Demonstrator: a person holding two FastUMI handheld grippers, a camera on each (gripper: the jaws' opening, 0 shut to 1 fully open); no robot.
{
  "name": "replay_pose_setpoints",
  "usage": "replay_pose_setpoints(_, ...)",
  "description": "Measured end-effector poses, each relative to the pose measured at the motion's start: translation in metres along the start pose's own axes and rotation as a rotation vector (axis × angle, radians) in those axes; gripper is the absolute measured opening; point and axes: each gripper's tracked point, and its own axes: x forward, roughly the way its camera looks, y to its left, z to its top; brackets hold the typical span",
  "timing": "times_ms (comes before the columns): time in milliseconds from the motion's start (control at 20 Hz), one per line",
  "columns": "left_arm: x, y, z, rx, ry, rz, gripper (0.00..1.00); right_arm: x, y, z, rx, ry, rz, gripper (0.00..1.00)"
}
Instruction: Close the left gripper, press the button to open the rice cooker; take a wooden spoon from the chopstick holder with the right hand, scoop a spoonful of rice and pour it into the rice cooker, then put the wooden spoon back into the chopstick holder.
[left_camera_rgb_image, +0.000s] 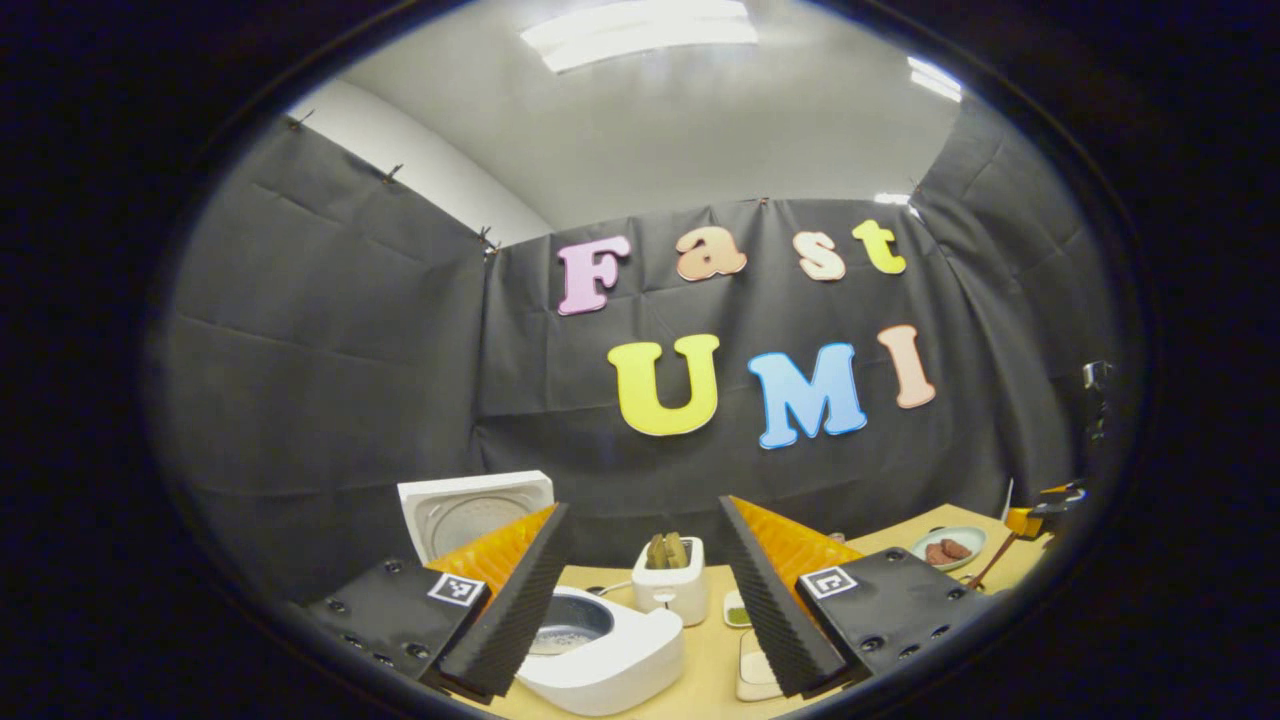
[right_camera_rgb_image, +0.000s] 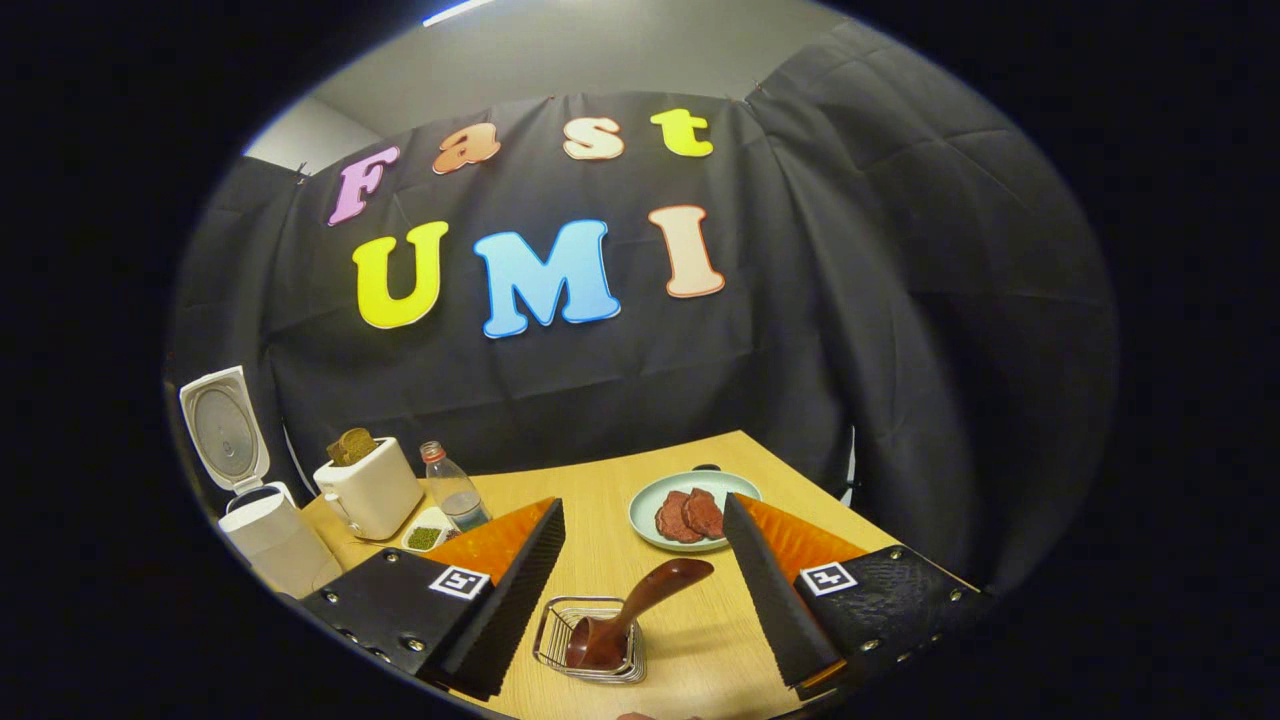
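Between the spread jaws of the right gripper (right_camera_rgb_image: 645, 600), the wooden spoon (right_camera_rgb_image: 632, 612) looks light, rigid and smooth, best pinched mid-handle above the chopstick holder (right_camera_rgb_image: 560, 645).

No readable text, label or number anywhere.

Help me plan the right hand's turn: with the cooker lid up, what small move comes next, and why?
Probably lower the open right gripper onto the wooden spoon handle and close. The rice cooker lid stands open, and the spoon sits in the wire holder between the fingers, not yet gripped.
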Motion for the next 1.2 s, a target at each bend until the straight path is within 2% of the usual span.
replay_pose_setpoints(300, -0.018, 0.013, 0.008, 0.060, 0.015, 0.049, 0.99, 0.024, -0.004, -0.055, 0.114, 0.146, 0.007, 0.98)
replay_pose_setpoints(400, -0.023, 0.016, 0.003, 0.072, 0.026, 0.059, 0.95, 0.030, 0.000, -0.072, 0.134, 0.194, 0.017, 0.97)
replay_pose_setpoints(500, -0.024, 0.018, 0.004, 0.080, 0.026, 0.067, 0.98, 0.031, 0.008, -0.086, 0.162, 0.245, 0.043, 0.95)
replay_pose_setpoints(550, -0.026, 0.020, 0.002, 0.086, 0.027, 0.073, 0.98, 0.032, 0.008, -0.092, 0.170, 0.260, 0.042, 0.81)
replay_pose_setpoints(600, -0.027, 0.022, 0.002, 0.090, 0.027, 0.079, 0.97, 0.033, 0.008, -0.095, 0.174, 0.269, 0.037, 0.74)
replay_pose_setpoints(650, -0.028, 0.025, 0.001, 0.096, 0.027, 0.083, 0.97, 0.035, 0.008, -0.097, 0.175, 0.274, 0.036, 0.58)
replay_pose_setpoints(700, -0.029, 0.026, 0.000, 0.104, 0.030, 0.086, 0.97, 0.037, 0.013, -0.098, 0.180, 0.276, 0.050, 0.53)
replay_pose_setpoints(850, -0.030, 0.032, -0.011, 0.099, 0.046, 0.094, 0.97, 0.030, 0.018, -0.094, 0.186, 0.283, 0.068, 0.21)
replay_pose_setpoints(950, -0.030, 0.037, -0.017, 0.082, 0.052, 0.097, 0.98, 0.030, 0.026, -0.089, 0.157, 0.280, 0.078, 0.13)
replay_pose_setpoints(1000, -0.029, 0.041, -0.018, 0.081, 0.052, 0.099, 0.94, 0.027, 0.029, -0.083, 0.128, 0.268, 0.077, 0.13)
replay_pose_setpoints(1200, -0.028, 0.062, -0.024, 0.065, 0.045, 0.118, 0.95, 0.013, 0.047, -0.039, 0.052, 0.196, 0.113, 0.13)
